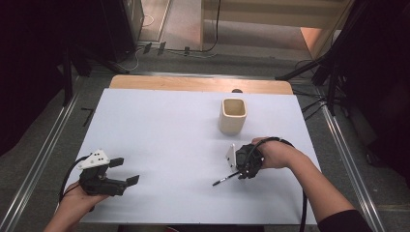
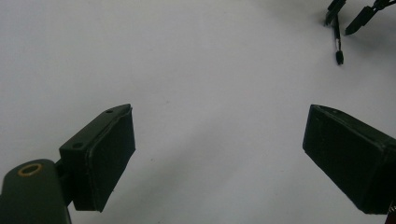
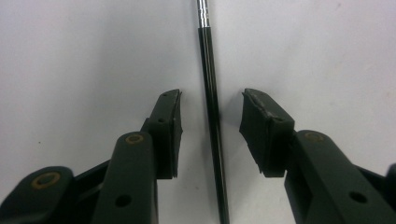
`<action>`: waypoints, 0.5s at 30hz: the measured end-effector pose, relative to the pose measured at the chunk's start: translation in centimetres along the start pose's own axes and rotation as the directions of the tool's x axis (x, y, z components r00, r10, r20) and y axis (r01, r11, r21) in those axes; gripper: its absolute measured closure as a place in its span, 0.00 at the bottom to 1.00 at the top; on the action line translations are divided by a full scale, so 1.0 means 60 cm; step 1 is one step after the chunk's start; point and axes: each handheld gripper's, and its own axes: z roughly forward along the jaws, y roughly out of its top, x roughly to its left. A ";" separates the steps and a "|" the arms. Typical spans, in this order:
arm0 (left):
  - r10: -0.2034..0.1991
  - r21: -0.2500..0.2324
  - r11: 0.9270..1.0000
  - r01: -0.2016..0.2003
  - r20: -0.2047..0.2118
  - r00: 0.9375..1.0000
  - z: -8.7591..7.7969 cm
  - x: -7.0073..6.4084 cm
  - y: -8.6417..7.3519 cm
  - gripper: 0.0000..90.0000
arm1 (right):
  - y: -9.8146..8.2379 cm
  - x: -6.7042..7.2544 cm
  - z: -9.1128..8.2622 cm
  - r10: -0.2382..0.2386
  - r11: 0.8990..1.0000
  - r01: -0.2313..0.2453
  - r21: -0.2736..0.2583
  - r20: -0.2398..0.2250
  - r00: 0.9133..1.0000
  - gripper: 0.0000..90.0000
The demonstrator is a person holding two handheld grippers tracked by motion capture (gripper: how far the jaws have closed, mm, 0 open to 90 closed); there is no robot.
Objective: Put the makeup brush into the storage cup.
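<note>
While the right gripper [image 3: 210,128] hung over the table's [image 1: 159,130] right half with its jaws apart on either side of a thin black pen [image 3: 211,116], neither pad touched it yet, so the pen lay flat on the white surface, lined up for a pinch. A cream cup [image 1: 233,115] stood upright nearer the far edge, probably the pen's destination. The left gripper [image 1: 124,170] rested wide open and empty near the front-left corner, out of the way.
</note>
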 end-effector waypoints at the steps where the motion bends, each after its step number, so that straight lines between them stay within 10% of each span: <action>1: 0.000 0.000 1.000 0.000 0.000 1.000 0.000 0.000 0.000 0.10 | 0.000 0.000 0.000 0.000 1.000 0.000 0.001 -0.001 1.000 0.71; 15: -0.004 -0.001 1.000 0.004 0.003 1.000 0.000 0.001 0.000 0.10 | 0.004 0.002 -0.001 -0.023 1.000 0.023 0.011 0.001 1.000 0.93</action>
